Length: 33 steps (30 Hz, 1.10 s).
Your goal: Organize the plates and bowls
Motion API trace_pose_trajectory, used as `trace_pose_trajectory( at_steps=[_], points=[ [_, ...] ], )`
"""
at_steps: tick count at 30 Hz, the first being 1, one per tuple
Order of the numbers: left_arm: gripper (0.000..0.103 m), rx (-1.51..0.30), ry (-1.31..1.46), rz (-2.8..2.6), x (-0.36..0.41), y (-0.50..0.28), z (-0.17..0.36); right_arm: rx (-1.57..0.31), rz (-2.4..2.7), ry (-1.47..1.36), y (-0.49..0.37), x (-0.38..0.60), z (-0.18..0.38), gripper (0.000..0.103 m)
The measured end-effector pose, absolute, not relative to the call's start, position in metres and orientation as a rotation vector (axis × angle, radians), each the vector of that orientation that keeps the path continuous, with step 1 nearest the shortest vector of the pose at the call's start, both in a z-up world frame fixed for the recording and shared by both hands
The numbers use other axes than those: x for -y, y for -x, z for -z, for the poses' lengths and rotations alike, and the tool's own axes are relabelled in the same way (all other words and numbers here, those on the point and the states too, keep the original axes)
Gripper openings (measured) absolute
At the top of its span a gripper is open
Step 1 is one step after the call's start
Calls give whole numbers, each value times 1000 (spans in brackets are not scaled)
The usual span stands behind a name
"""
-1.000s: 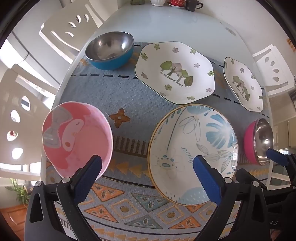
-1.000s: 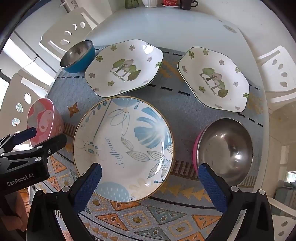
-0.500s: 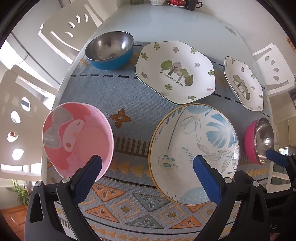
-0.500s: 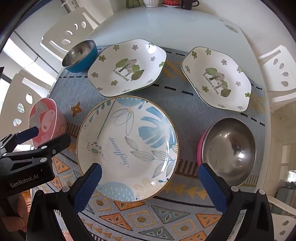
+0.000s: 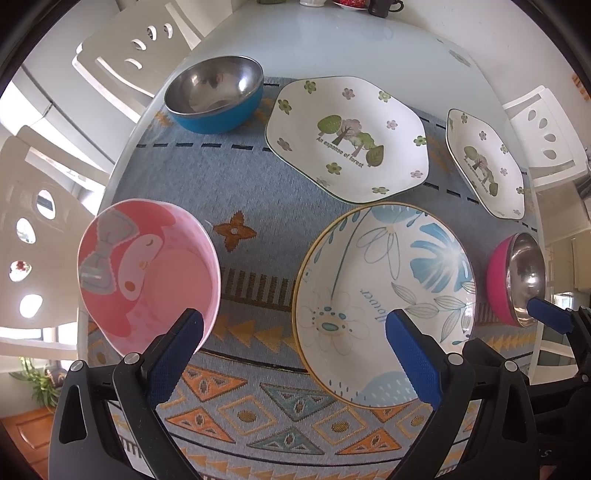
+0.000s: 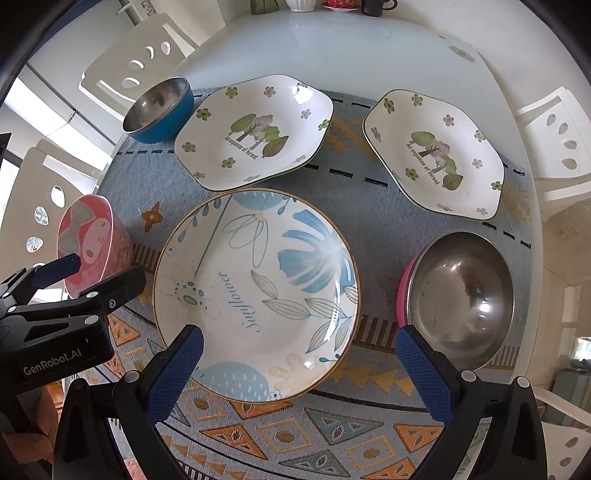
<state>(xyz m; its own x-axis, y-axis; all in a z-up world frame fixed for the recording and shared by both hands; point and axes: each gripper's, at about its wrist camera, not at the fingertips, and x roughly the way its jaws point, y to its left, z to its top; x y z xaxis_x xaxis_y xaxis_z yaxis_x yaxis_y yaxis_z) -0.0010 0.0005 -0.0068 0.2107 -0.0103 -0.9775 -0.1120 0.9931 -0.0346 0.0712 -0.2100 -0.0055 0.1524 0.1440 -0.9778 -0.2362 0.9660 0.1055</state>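
Observation:
A round blue-flowered plate (image 5: 384,299) (image 6: 258,291) lies mid-mat. Behind it sit two white hexagonal forest plates, one (image 5: 347,136) (image 6: 255,133) at centre and one (image 5: 484,166) (image 6: 436,155) to the right. A pink cartoon bowl (image 5: 147,273) (image 6: 92,243) stands at the left, a blue steel bowl (image 5: 214,96) (image 6: 159,107) at the back left, a pink steel bowl (image 5: 517,277) (image 6: 458,299) at the right. My left gripper (image 5: 291,354) hovers open between the pink cartoon bowl and the round plate. My right gripper (image 6: 299,369) hovers open over the round plate's near edge, holding nothing.
The dishes rest on a patterned blue mat (image 5: 258,398) (image 6: 295,432) on a white table (image 5: 332,40). White chairs (image 5: 129,59) (image 6: 561,144) stand at the sides. Cups and small dishes (image 6: 332,5) sit at the table's far end.
The right gripper has drifted left and slightly forward, so the round plate sits more centred between its fingers. The left view is almost unchanged.

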Motion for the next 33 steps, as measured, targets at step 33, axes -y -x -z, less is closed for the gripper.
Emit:
trace_pose_trajectory(
  at_steps=[33],
  points=[
    [98,-1360,168,-91,-13,1,10,-1397,-299,94,-72,200,3,103]
  ],
)
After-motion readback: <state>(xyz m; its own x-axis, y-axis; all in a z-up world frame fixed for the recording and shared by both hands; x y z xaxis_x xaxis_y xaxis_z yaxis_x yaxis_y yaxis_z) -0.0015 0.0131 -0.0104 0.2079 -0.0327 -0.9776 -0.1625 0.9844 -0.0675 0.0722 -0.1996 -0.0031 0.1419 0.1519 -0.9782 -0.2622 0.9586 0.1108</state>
